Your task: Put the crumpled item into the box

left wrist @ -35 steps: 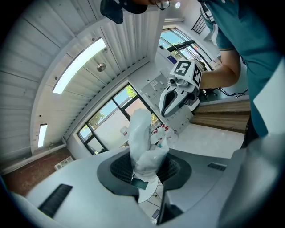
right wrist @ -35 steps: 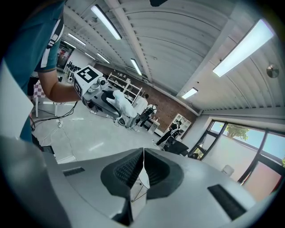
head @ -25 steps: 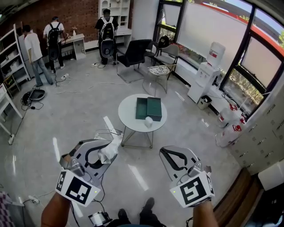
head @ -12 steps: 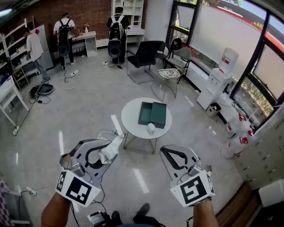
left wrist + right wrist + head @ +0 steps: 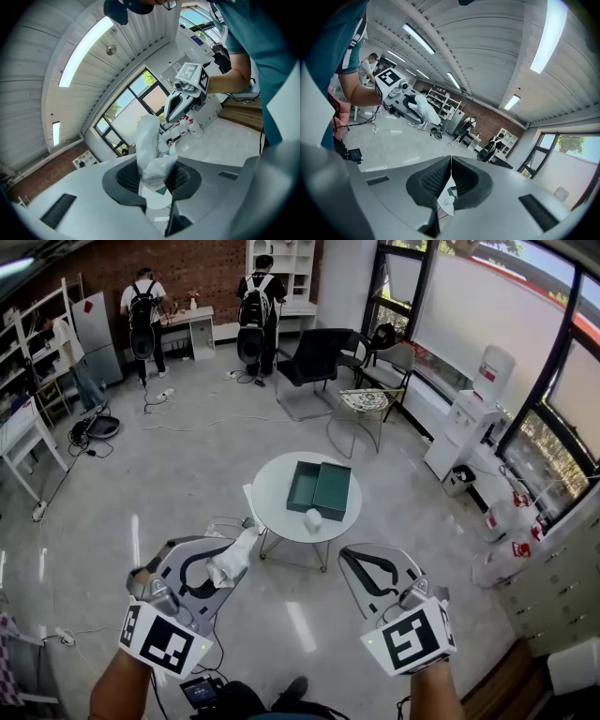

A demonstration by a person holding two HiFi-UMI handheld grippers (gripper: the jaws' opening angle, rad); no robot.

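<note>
Head view
Left gripper (image 5: 240,545): near left, clamped on the crumpled item (image 5: 228,560), a white wad that sticks out past the tips.
Right gripper (image 5: 351,553): near right, jaws together with nothing in them.
Surface (image 5: 271,505): round and white, farther off on the grey floor, well apart from both grippers.
Box (image 5: 319,487): dark green, two square halves side by side on the surface (the left half looks hollow).
White lump (image 5: 314,518): small, on the surface's near part, just beside the box; what it is cannot be told.

Left gripper view
Left gripper (image 5: 157,180): both ribbed pads press on the crumpled item (image 5: 150,145), which stands up above them.
Surface (image 5: 157,200): a pale slice shows low in the gap, with a bit of the box (image 5: 162,189) on it.
Right gripper (image 5: 168,116): far right, held in a hand.

Right gripper view
Right gripper (image 5: 451,164): pads meet (only a thin seam between them), empty.
Surface (image 5: 446,205): seen below the seam, the box (image 5: 452,191) a small green patch on it.
Left gripper (image 5: 425,119): far left, the crumpled item (image 5: 423,107) white in its jaws.
</note>
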